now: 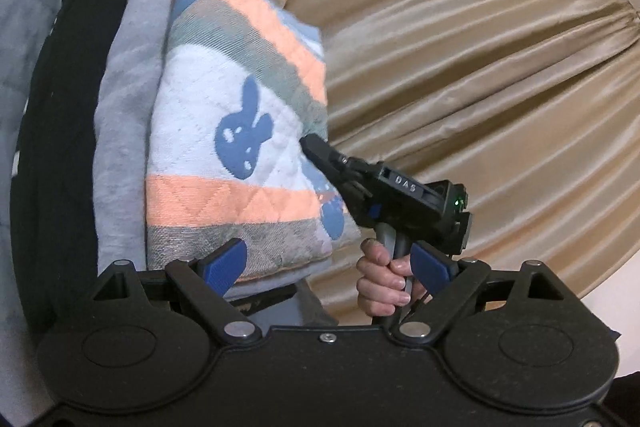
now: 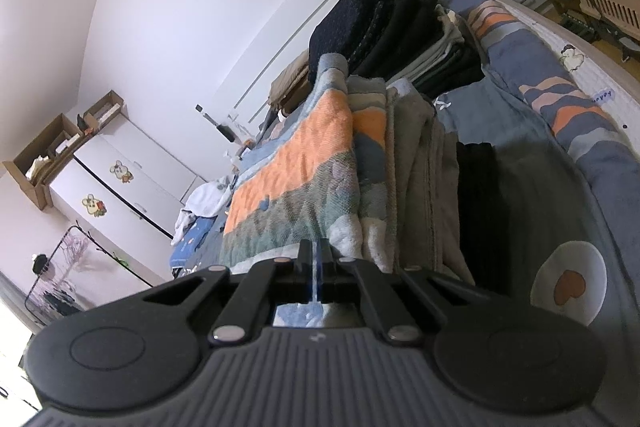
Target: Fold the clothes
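Note:
A folded striped towel [image 1: 240, 115] in white, orange and grey-green with blue rabbit shapes lies on top of a stack of folded clothes. My left gripper [image 1: 336, 267] is open, its blue pads [image 1: 228, 261] spread wide at the towel's near edge. My right gripper [image 1: 316, 151] is shut, its black tip pressed on the towel's right edge. In the right wrist view the same towel [image 2: 296, 171] fills the middle and my right gripper [image 2: 316, 251] has its fingers closed on the towel's near edge.
Grey [image 1: 128, 115] and black [image 1: 60, 147] folded clothes lie beside the towel. A beige curtain [image 1: 480, 67] hangs to the right. A bed with a patterned quilt [image 2: 560, 131], dark clothes piles [image 2: 384, 23] and white cabinets [image 2: 132, 183] show in the right wrist view.

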A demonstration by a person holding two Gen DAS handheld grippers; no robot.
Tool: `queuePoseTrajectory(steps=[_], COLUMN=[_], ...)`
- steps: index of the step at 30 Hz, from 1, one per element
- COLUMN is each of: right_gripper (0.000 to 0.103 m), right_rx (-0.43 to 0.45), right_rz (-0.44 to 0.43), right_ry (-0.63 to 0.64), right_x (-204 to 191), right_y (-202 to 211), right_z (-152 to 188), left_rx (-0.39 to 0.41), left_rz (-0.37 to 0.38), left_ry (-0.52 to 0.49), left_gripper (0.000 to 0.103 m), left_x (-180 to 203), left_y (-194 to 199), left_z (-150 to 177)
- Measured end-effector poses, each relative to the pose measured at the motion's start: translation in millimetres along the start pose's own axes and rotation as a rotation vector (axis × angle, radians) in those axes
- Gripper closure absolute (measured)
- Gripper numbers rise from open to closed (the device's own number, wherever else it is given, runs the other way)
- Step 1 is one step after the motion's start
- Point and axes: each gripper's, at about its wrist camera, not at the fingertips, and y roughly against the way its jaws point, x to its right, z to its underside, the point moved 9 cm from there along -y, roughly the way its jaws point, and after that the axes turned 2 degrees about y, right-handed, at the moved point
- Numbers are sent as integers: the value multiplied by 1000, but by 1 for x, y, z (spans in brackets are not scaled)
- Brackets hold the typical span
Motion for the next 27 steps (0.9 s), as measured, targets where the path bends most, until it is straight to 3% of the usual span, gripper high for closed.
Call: queuePoseTrajectory(steps=[5, 8, 13, 19, 23, 27], right_gripper=[103, 103, 103, 99, 98, 97], right_rx=[-5, -8, -23, -27, -16, -66], right_rz=[4, -2, -10, -32, -46, -117], right_ry=[24, 14, 14, 7, 15, 58], right_x=[-4, -1, 0, -10, -22, -43], right_y=[0, 0, 2, 7, 13, -2], right_z=[0, 1, 5, -4, -23, -47], left_rx=[85, 96, 50, 40, 41, 35], left_rz=[63, 54, -72, -60, -64, -65], left_ry=[-75, -85, -56, -62, -75, -91], left_gripper=[10, 9, 9, 9, 3, 3], left_x=[30, 34, 3, -2, 0, -1], left_y=[9, -1, -23, -25, -30, -32], left_z=[-13, -21, -16, -20, -22, -23])
